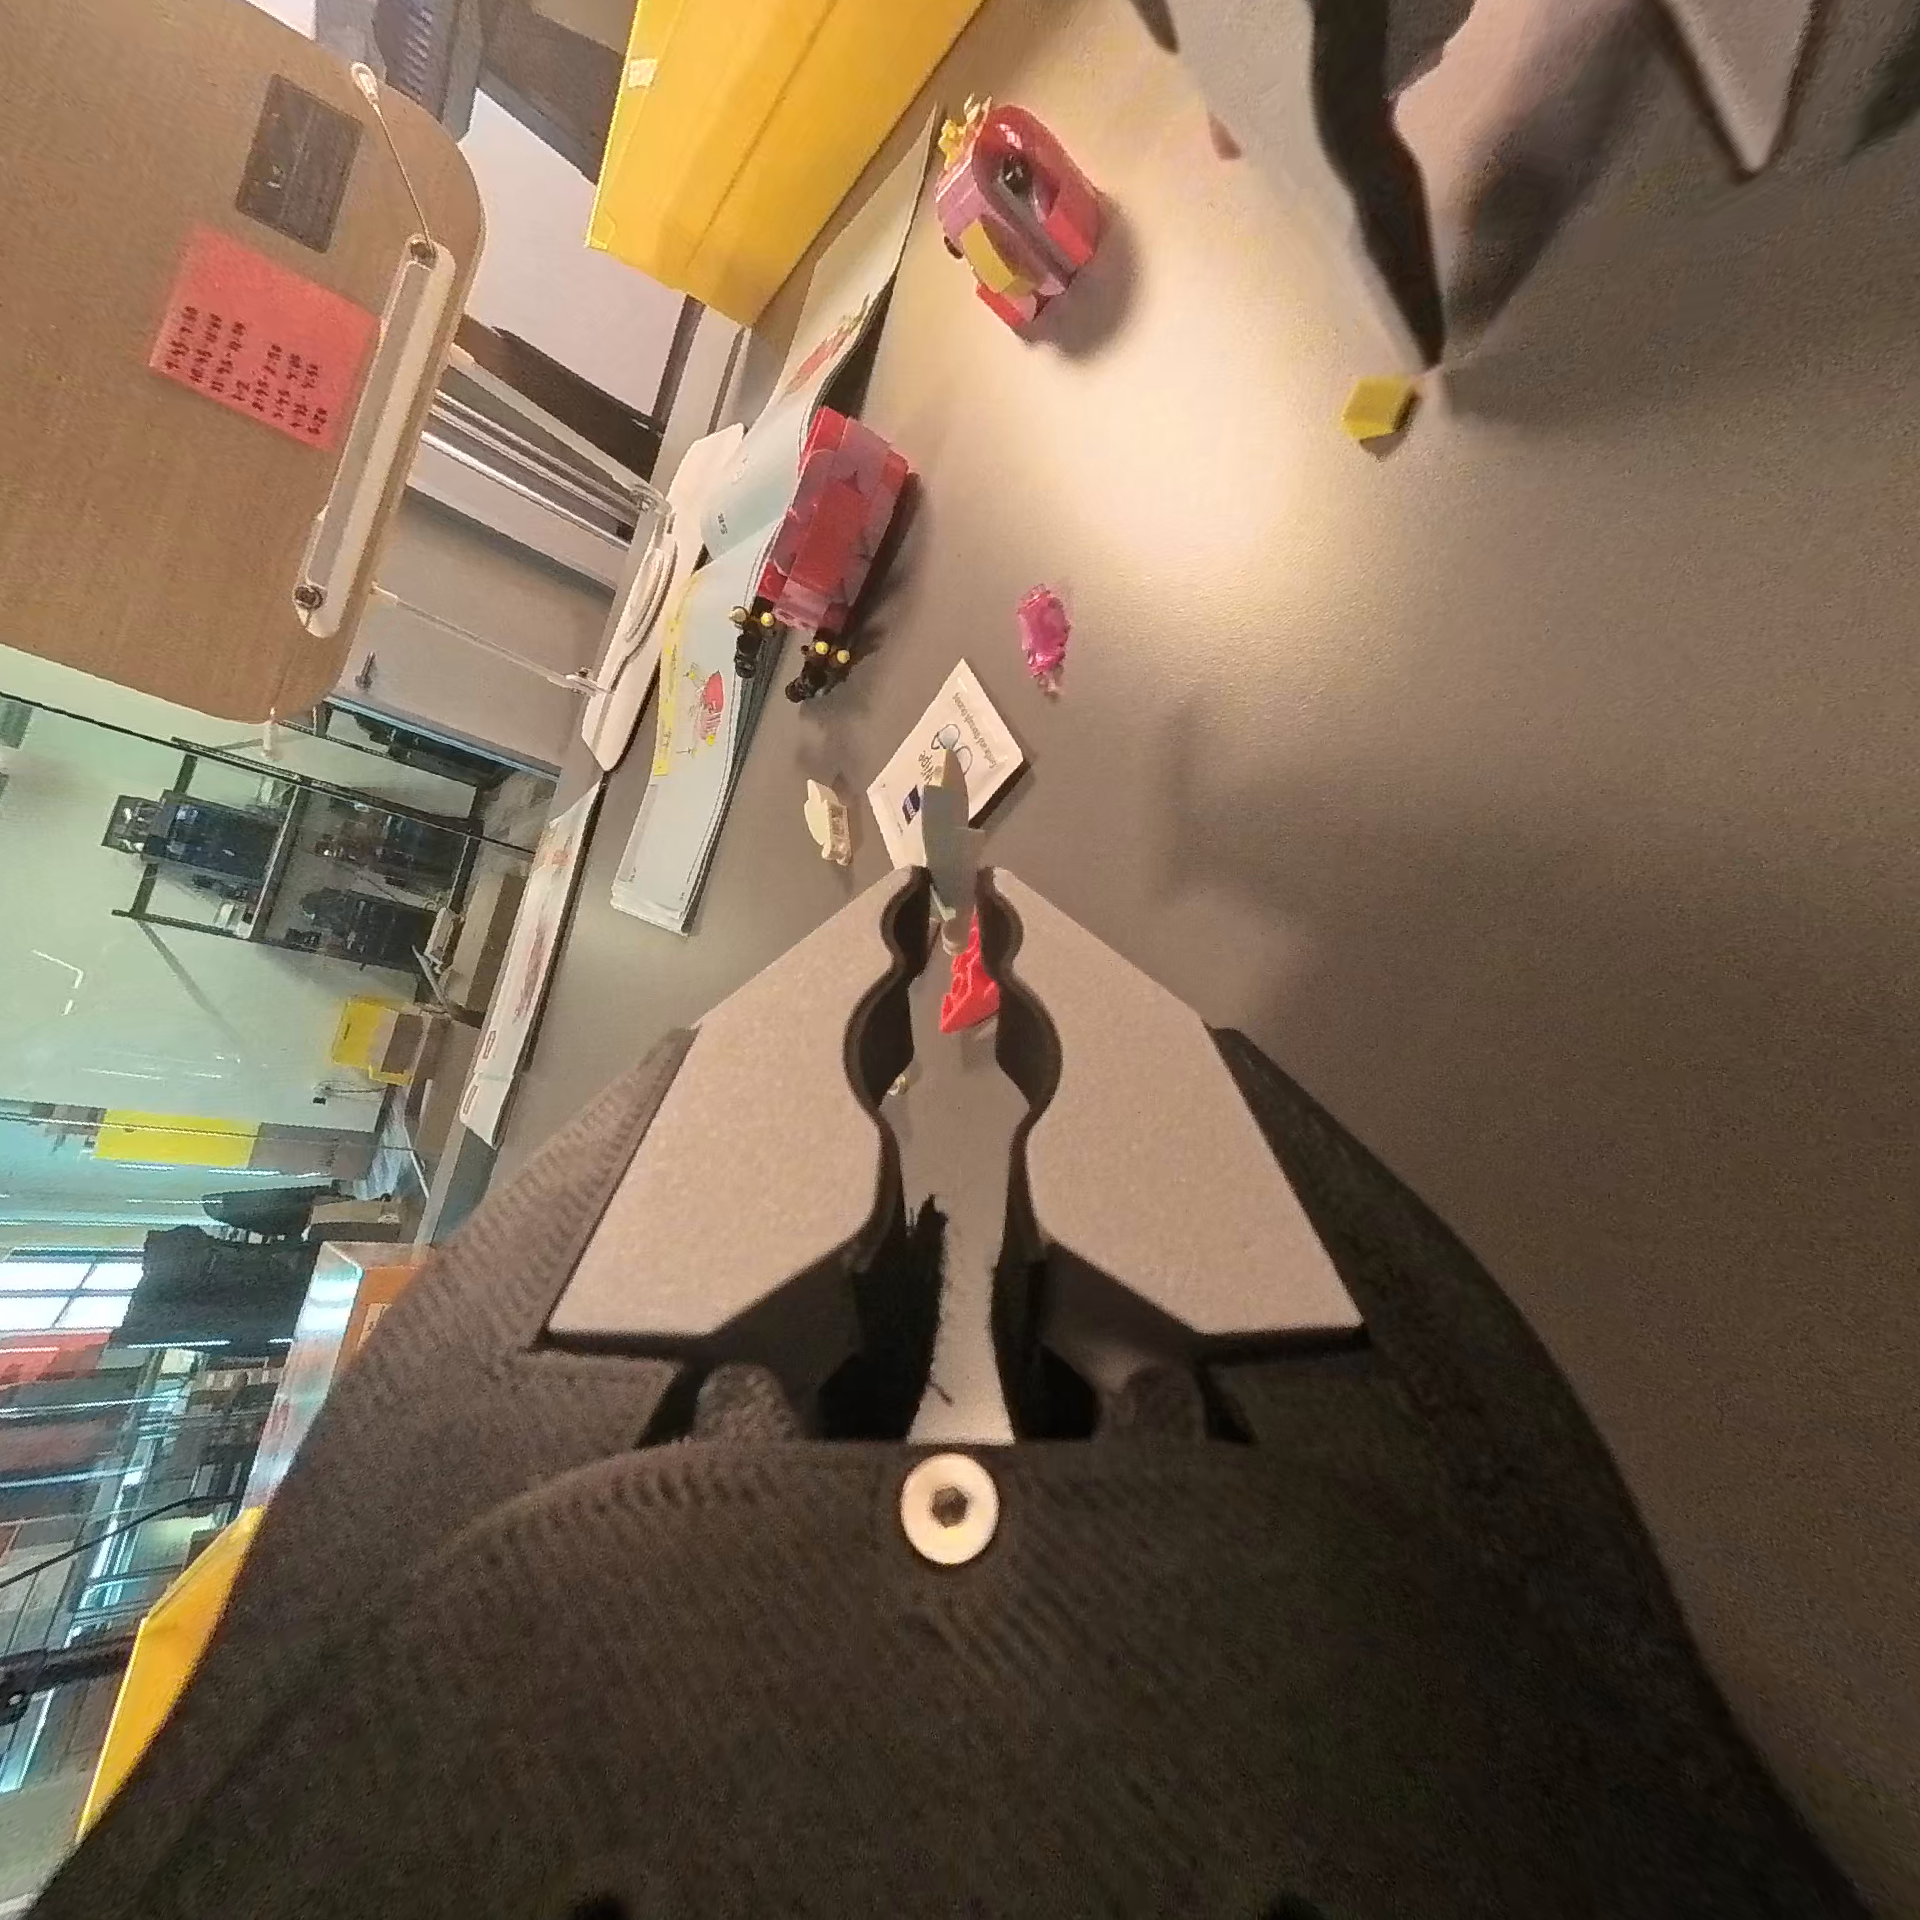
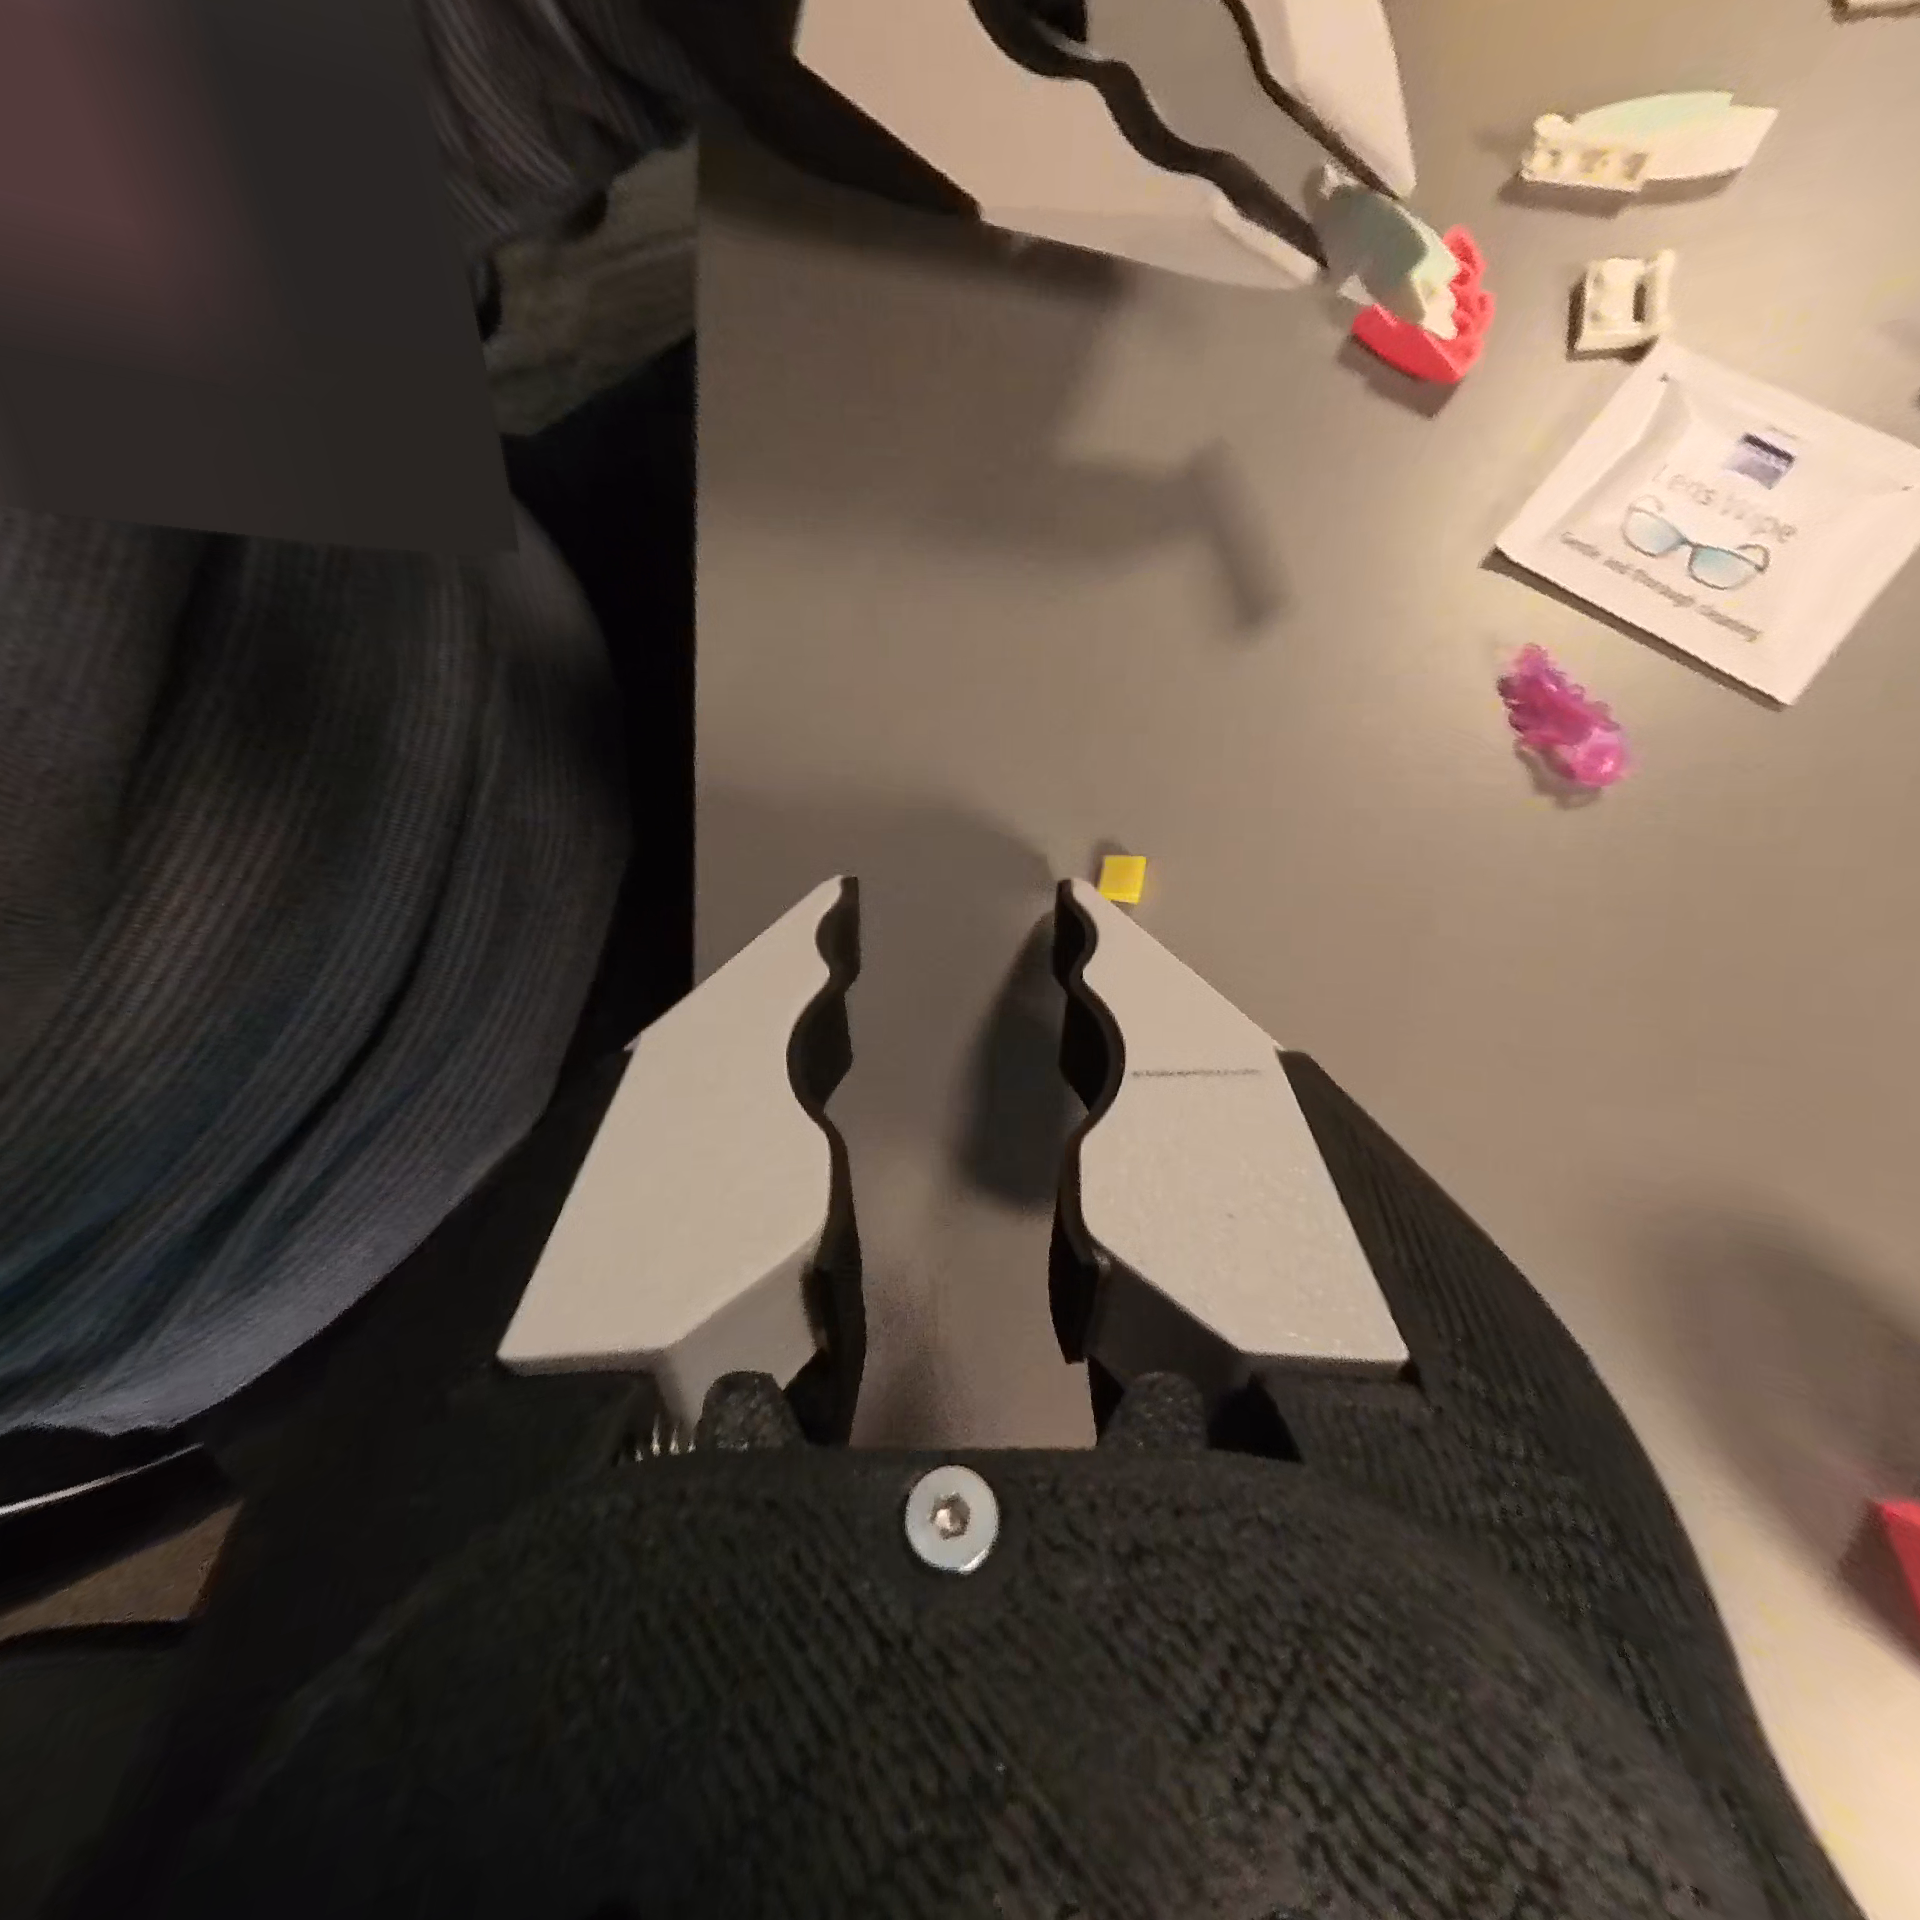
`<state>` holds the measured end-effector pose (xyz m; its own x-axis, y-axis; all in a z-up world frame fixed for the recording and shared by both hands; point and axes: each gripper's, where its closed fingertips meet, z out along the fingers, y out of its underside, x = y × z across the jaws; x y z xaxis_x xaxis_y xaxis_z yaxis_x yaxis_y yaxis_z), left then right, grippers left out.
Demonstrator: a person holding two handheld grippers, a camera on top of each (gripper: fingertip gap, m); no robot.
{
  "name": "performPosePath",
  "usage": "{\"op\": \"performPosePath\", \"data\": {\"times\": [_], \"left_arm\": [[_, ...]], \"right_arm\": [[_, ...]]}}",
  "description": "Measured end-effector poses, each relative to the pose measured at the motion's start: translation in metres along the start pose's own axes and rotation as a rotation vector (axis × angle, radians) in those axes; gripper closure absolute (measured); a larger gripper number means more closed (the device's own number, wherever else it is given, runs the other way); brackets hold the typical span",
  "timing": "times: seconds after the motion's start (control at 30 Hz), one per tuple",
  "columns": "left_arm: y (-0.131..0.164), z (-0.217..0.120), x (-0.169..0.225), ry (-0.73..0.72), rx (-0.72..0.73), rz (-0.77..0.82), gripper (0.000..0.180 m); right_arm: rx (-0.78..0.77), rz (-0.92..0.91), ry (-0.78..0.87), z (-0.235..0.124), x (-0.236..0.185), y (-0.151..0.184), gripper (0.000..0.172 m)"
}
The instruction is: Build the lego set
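Yellow tile (image 2: 1123, 876), magenta piece (image 2: 1562, 719)

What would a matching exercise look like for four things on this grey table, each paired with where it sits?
Things:
1. pale green piece
2. yellow tile
3. pink translucent piece
4. red brick

Places:
A. just off the open right gripper's tip
B. beside the white sachet
C. clamped in the left gripper
D. under the pale green piece

Pairs: 1-C, 2-A, 3-B, 4-D

Left gripper (image 1: 951, 883) fingers (image 1: 831, 966) tight on a pale grey-green piece (image 1: 951, 831), red brick (image 1: 966, 992) attached, above grey table (image 1: 1455, 831).
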<state>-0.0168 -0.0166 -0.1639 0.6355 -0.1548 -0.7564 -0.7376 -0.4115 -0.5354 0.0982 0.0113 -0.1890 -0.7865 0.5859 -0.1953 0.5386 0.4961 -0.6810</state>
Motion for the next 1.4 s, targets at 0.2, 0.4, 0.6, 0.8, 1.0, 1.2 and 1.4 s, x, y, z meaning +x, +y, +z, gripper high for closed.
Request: {"op": "performPosePath", "data": {"times": [0.2,0.4,0.6,0.8,1.0,1.2,1.4], "left_arm": [[0.000,0.001,0.003,0.009,-0.002,0.016,0.172],[0.000,0.002,0.005,0.021,-0.006,0.021,0.172],[0.001,0.002,0.006,0.026,-0.011,0.023,0.172],[0.001,0.003,0.005,0.016,-0.014,0.029,0.172],[-0.001,0.002,0.007,0.020,-0.007,0.041,0.173],[0.000,0.003,0.008,0.029,-0.011,0.044,0.172],[0.000,0.003,0.009,0.030,-0.008,0.049,0.172]], "right_arm": [[0.045,-0.107,0.118,-0.007,0.021,-0.010,0.140],[0.041,-0.140,0.086,0.001,0.021,-0.007,0.137],[0.018,-0.162,0.041,0.008,0.016,-0.007,0.139],[0.001,-0.140,0.040,0.001,0.020,0.000,0.144],[0.008,-0.146,0.039,-0.002,0.021,0.002,0.157],[-0.006,-0.141,0.034,-0.006,0.022,0.004,0.155],[0.052,-0.243,0.047,-0.001,0.021,-0.006,0.151]]}}
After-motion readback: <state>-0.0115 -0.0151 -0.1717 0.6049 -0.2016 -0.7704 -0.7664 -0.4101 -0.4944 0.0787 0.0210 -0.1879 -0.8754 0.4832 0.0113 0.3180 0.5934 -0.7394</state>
